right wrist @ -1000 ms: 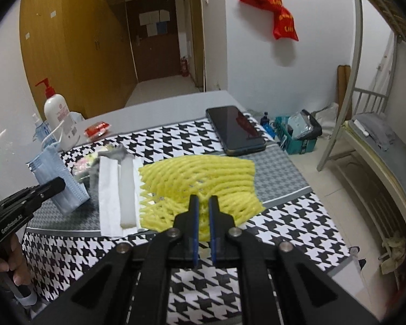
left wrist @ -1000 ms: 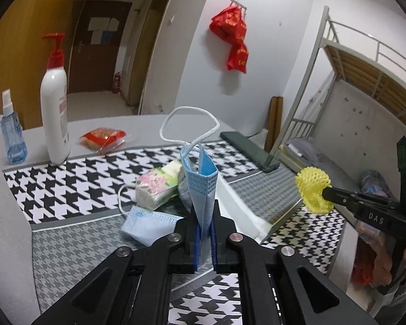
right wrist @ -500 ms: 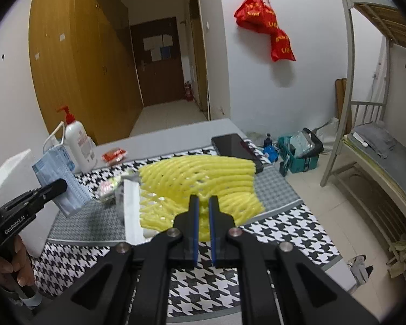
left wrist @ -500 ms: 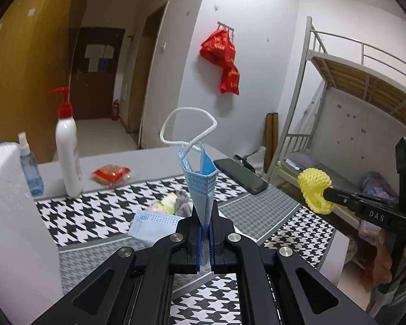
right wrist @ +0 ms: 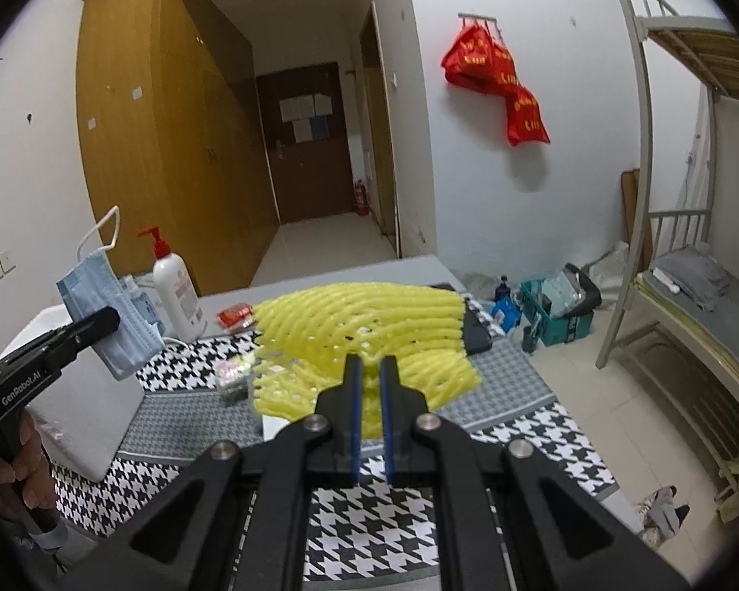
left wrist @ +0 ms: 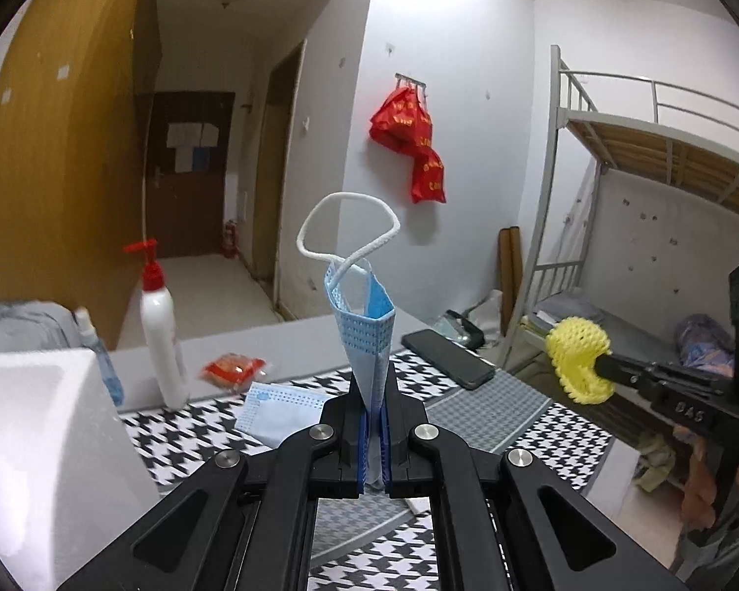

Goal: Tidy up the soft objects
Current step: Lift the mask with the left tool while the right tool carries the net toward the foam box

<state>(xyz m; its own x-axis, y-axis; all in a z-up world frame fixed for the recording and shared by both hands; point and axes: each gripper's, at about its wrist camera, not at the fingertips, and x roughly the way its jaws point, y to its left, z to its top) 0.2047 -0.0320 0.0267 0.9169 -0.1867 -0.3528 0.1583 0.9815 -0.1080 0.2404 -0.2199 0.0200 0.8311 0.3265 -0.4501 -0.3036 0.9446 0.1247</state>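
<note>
Left tongs (left wrist: 373, 436) pinching blue mask (left wrist: 364, 340), right tongs (right wrist: 368, 413) pinching yellow foam net (right wrist: 364, 325) (both airborne); advising firm pinching while lowering into white foam box (left wrist: 34, 423)

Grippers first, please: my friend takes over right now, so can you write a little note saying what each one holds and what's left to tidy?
Left gripper: shut on the blue face mask, held up in the air.
Right gripper: shut on the yellow foam net, also lifted.
On the houndstooth cloth: a second mask and a tissue pack.
The white foam box stands at the left.
Done: both items picked up.
Left: put them away, then tidy the rest; likely the box.
</note>
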